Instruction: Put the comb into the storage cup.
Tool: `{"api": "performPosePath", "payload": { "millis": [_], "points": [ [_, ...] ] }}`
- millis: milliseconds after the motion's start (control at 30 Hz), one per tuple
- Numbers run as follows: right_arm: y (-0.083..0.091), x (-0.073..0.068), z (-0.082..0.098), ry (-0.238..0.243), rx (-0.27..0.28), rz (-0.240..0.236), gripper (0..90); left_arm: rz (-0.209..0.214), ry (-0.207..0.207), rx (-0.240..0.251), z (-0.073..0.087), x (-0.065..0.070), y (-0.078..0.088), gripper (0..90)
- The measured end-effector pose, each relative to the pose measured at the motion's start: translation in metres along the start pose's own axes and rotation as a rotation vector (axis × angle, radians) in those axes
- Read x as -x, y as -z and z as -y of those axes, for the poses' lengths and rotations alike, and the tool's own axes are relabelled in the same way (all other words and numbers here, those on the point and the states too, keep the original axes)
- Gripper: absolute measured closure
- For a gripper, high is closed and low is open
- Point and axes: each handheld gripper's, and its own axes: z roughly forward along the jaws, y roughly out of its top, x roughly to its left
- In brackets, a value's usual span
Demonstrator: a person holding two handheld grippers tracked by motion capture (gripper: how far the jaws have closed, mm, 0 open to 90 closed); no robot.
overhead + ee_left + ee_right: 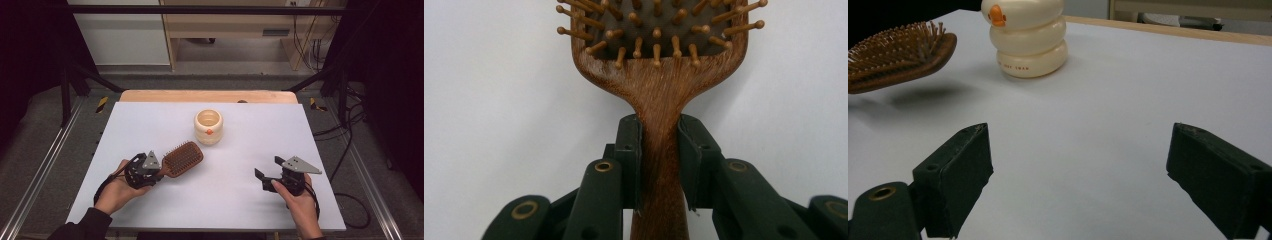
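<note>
Gripping the neck of a brown wooden paddle hairbrush with ball-tipped wooden bristles, black left gripper pinched on both sides of the handle just below the head. Brush head cut off by the top edge of the left gripper view, handle end lost below the bottom edge. Held clear of the white table surface, with a soft shadow under the head in the right gripper view; bristles facing up. Seen from above at the near left of the table, head pointing toward the middle, the left hand wrapped round the gripper body and hiding the handle. Resting at the near right, black right gripper with jaws spread wide and holding nothing, grey three-cornered plate on top, right hand behind it. Standing past the brush head near the table's centre, a cream ribbed round cup with an orange duck-bill mark, open at the top, apart from the brush. Small red lettering near its base too fine to read. Cup's top cropped in the right gripper view.
</note>
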Motion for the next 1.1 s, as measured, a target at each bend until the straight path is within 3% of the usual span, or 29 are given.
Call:
{"api": "performPosePath", "payload": {
  "millis": [100,233,367,667,833,1100],
  "points": [
    [0.0,-0.002,-0.001,-0.012,0.019,-0.007,10.4,-0.036,0.004,0.071,0.003,0.003,0.003,72.4],
    [0.001,-0.006,-0.004,-0.031,0.043,-0.017,10.2,-0.066,0.065,0.179,0.008,0.005,0.004,72.4],
    [0.0,-0.01,-0.006,-0.032,0.058,-0.025,9.9,-0.091,0.093,0.249,0.011,0.004,0.007,72.4],
    [-0.004,-0.018,-0.006,-0.032,0.057,-0.039,7.4,-0.107,0.11,0.343,0.015,0.012,0.018,72.4],
    [-0.008,-0.026,-0.008,-0.055,0.073,-0.033,6.5,-0.115,0.101,0.363,0.016,0.015,0.018,72.4],
    [-0.018,-0.046,-0.014,-0.095,0.074,-0.095,7.1,-0.125,0.107,0.393,0.018,0.017,0.017,72.4]
  ]
}}
